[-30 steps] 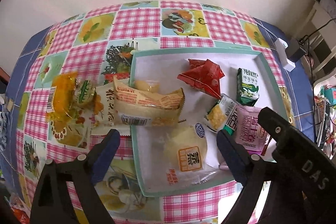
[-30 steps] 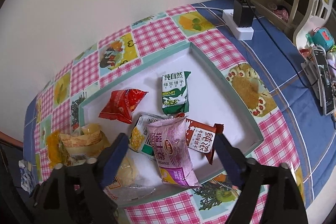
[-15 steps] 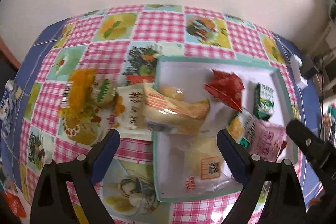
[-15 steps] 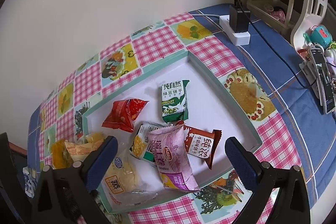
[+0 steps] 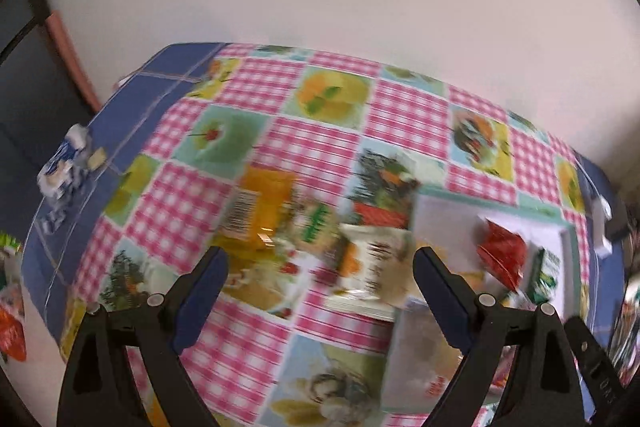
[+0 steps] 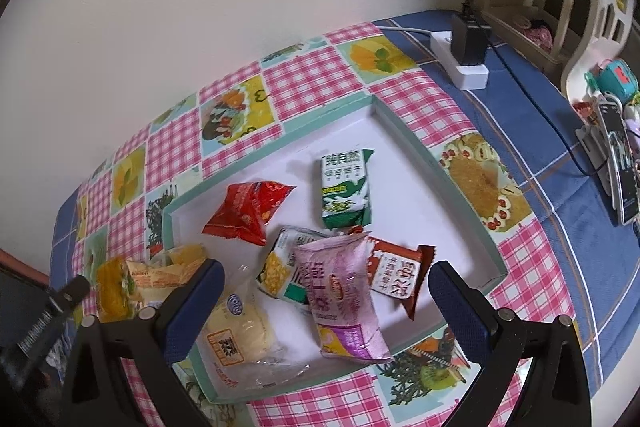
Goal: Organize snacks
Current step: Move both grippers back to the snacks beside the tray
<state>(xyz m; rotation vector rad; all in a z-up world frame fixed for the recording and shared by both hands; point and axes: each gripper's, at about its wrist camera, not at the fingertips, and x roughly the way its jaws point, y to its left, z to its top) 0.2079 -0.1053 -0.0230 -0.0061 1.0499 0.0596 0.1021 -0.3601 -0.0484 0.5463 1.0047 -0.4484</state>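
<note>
- The left gripper (image 5: 320, 267) stands wide apart with nothing between its pads; it hangs over the pink-checked tablecloth (image 5: 280, 147), outside the tray.
- Just ahead of its gap lie the loose snacks: an orange crinkly packet with a barcode (image 5: 260, 207) toward its left finger, and a white-and-cream packet with an orange picture (image 5: 372, 263) nearer its right finger. This view is blurred, so I cannot tell whether the two touch.
- The right gripper (image 6: 326, 291) is spread fully and holds nothing. The pale purple foil pouch (image 6: 344, 295) lies flat in the tray below the gap, free of both pads.
- Ahead of the right gripper, inside the shallow mint-rimmed white tray (image 6: 460, 195), are a red foil packet (image 6: 248, 211), a green-and-white biscuit pack (image 6: 346, 187) and a brown-and-white wafer wrapper (image 6: 400, 275).
- Step in hand, as I judge it: the purple pouch is placed, and the left gripper is going for a packet still outside the tray.
- The next move calls for centring the left gripper's gap over one packet, lowering, and closing gently across its narrow width, since such bags crumple and slide.
</note>
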